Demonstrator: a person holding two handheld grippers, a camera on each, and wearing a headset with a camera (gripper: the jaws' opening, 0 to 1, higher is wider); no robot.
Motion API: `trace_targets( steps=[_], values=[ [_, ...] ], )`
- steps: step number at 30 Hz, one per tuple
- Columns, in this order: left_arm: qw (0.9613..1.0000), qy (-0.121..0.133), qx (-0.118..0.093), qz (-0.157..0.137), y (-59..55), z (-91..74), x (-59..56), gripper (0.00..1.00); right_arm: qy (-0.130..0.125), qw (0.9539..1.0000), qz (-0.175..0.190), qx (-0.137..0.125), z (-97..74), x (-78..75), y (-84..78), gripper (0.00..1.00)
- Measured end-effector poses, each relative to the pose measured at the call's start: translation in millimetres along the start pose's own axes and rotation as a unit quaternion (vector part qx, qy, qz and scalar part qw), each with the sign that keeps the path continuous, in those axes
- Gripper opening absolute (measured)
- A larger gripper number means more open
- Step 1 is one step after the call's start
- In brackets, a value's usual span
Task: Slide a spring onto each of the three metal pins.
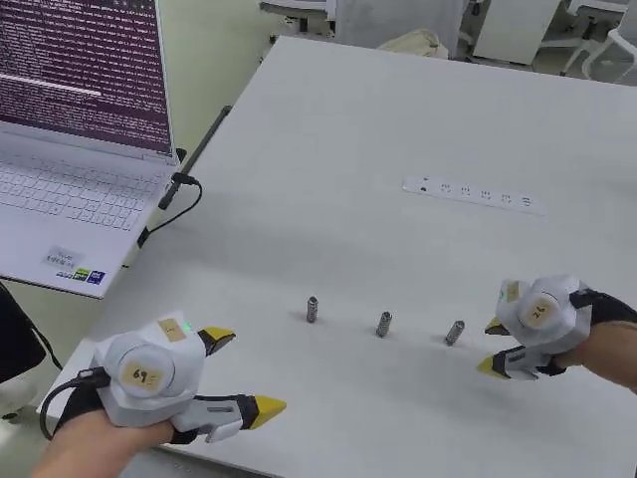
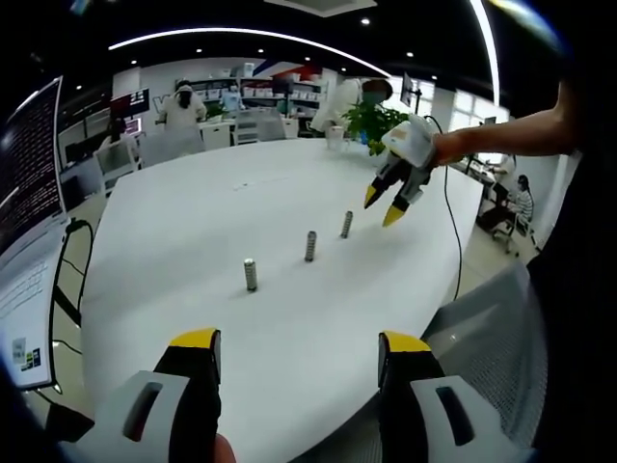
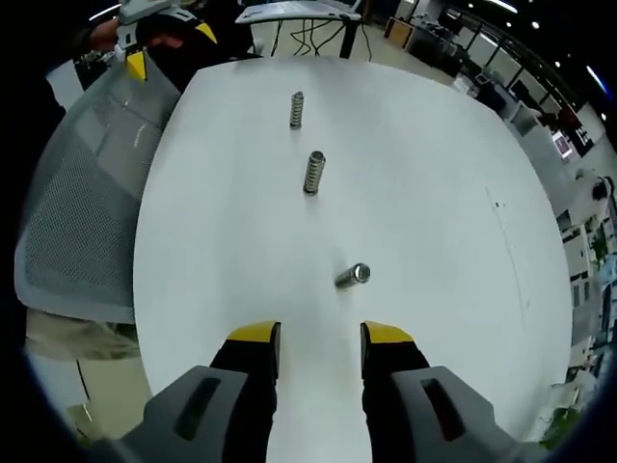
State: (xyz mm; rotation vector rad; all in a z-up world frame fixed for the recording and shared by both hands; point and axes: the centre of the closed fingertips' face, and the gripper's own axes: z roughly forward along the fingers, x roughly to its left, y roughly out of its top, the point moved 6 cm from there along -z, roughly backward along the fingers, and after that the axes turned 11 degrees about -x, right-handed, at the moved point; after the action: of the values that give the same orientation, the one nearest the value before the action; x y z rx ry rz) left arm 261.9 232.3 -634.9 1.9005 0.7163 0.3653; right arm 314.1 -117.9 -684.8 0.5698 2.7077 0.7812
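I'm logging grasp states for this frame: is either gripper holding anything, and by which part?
Nothing is held. The left gripper and the right gripper both stand open and empty, apart from the three springs on the table.

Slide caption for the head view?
Three springs in a row on the table, flanked by left gripper and right gripper, both open.

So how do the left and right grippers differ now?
The left gripper has jaws spread wide; the right gripper has a narrower gap. The left gripper is well away from the pins; the right gripper is close beside the end pin. Both are empty, with yellow tips.
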Motion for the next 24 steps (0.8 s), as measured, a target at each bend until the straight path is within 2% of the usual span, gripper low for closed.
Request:
trace_targets(
  steps=[4,7,13,16,20,23,24],
  values=[
    [1.0000,-0.002,0.001,0.002,-0.1,0.0,-0.1,0.62,-0.020,0.9985,0.043,-0.030,-3.6,10.4,-1.9,0.31],
    [1.0000,-0.005,0.001,0.004,0.0,0.8,-0.4,0.62,-0.028,0.9954,0.077,-0.049,-4.4,17.6,-2.8,0.32],
    [0.9999,-0.010,0.002,0.007,1.0,2.7,-2.0,0.62,-0.047,0.9867,0.132,-0.083,-4.1,35.5,-6.1,0.33],
    [0.9999,-0.010,0.003,0.007,1.0,3.0,-2.5,0.62,-0.053,0.9802,0.160,-0.103,-4.4,44.9,-6.8,0.34],
    [0.9999,-0.009,0.004,0.006,0.7,3.1,-2.4,0.62,-0.064,0.9741,0.180,-0.121,-7.3,53.3,-8.7,0.36],
    [0.9999,-0.008,0.003,0.006,1.1,3.1,-1.9,0.62,-0.073,0.9675,0.196,-0.143,-12.0,60.1,-7.7,0.36],
    [0.9999,-0.008,0.003,0.006,1.1,3.1,-1.8,0.62,-0.075,0.9668,0.197,-0.145,-12.8,61.0,-7.2,0.36]
  ],
)
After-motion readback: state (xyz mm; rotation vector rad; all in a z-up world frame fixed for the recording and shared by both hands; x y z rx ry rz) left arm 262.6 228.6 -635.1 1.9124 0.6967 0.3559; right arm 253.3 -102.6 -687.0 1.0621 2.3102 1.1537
